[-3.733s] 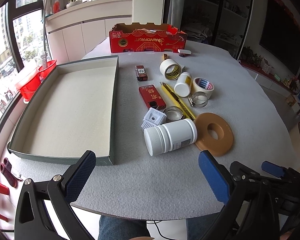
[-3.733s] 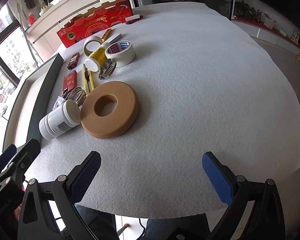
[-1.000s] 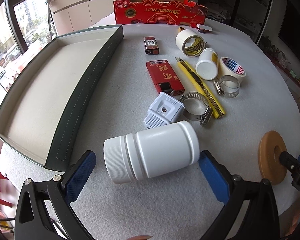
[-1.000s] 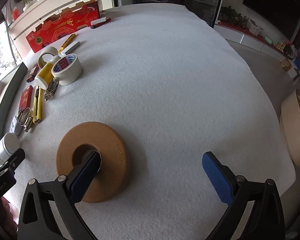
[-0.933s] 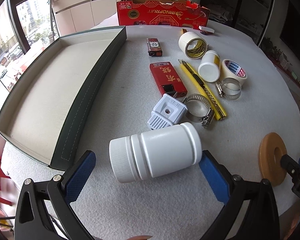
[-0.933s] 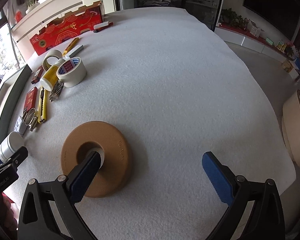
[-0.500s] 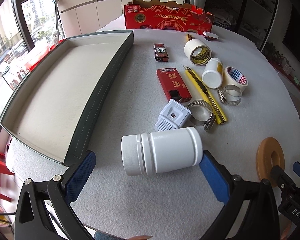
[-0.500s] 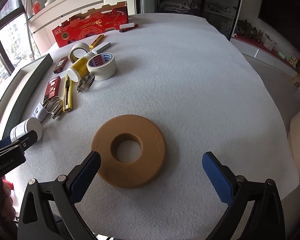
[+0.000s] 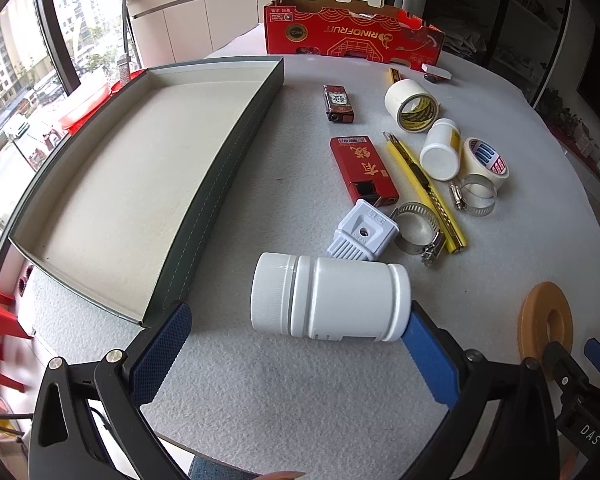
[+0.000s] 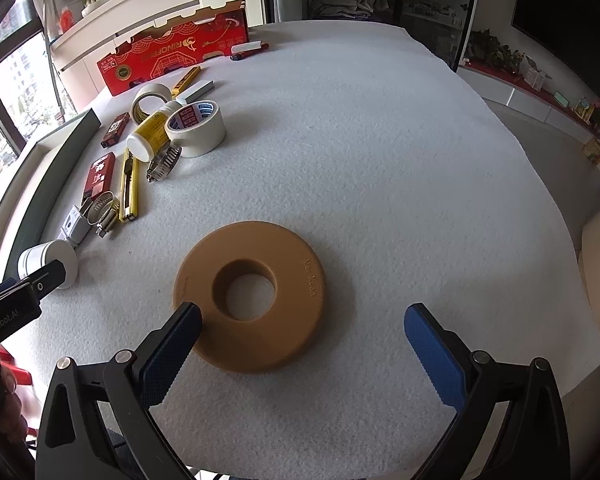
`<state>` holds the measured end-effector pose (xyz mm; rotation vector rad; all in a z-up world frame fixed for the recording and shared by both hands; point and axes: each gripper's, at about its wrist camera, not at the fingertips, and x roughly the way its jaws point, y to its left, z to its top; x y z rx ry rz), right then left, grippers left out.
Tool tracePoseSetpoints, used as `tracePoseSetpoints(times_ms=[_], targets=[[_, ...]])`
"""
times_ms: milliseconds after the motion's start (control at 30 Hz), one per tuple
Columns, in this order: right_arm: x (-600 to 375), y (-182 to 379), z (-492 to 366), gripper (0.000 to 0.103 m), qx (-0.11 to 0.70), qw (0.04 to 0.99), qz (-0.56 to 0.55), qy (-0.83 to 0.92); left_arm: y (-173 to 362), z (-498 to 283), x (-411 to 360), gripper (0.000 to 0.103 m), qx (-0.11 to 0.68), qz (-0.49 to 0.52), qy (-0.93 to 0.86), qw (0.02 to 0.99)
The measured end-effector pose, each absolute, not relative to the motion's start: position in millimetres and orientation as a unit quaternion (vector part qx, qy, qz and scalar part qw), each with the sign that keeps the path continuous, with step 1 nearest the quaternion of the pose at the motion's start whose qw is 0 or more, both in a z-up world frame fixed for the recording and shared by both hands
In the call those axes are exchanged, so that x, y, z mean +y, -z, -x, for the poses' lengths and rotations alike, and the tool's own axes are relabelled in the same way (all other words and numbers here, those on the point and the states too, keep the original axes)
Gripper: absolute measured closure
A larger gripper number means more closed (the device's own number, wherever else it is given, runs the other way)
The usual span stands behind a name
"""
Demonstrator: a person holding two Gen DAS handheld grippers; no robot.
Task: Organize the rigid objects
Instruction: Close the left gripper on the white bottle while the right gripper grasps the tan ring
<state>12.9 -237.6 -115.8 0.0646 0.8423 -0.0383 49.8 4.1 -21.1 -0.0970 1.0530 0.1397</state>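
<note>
A: What is lying at the far left?

B: The shallow green tray (image 9: 220, 184) with the pale lining is sitting there with nothing in it, one corner reaching down near the left gripper (image 9: 296, 344).

A: And how is that gripper standing?

B: Its jaws are spread wide and gripping nothing. The white jar (image 9: 328, 298) is lying on its side between the blue pads, cap pointing toward the tray, and its base is touching or almost touching the right-hand pad (image 9: 428, 356); the other pad is standing clear of the cap.

A: What is lying beyond the jar?

B: The white plug (image 9: 362, 232) is sitting just behind it, beside a hose clamp (image 9: 418, 228), with the red lighter (image 9: 362, 168) and yellow utility knife (image 9: 424, 188) running away from them. Farther right a small white bottle (image 9: 440, 154), two tape rolls and a second clamp are clustering together.

A: And the right side?

B: The right gripper (image 10: 302, 344) is also gaping wide, empty. The tan ring (image 10: 250, 292) is lying flat on the white felt table (image 10: 380, 160), its near-left rim touching the left pad (image 10: 172, 352), the right pad well apart.
</note>
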Motion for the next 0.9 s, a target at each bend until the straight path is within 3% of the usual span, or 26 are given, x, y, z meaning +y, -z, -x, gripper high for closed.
tracePoseSetpoints(times_ms=[900], targets=[[-210, 123, -38, 0.001, 0.420, 0.907, -0.010, -0.021, 41, -67, -1, 0.000, 0.488, 0.023, -0.041, 0.872]])
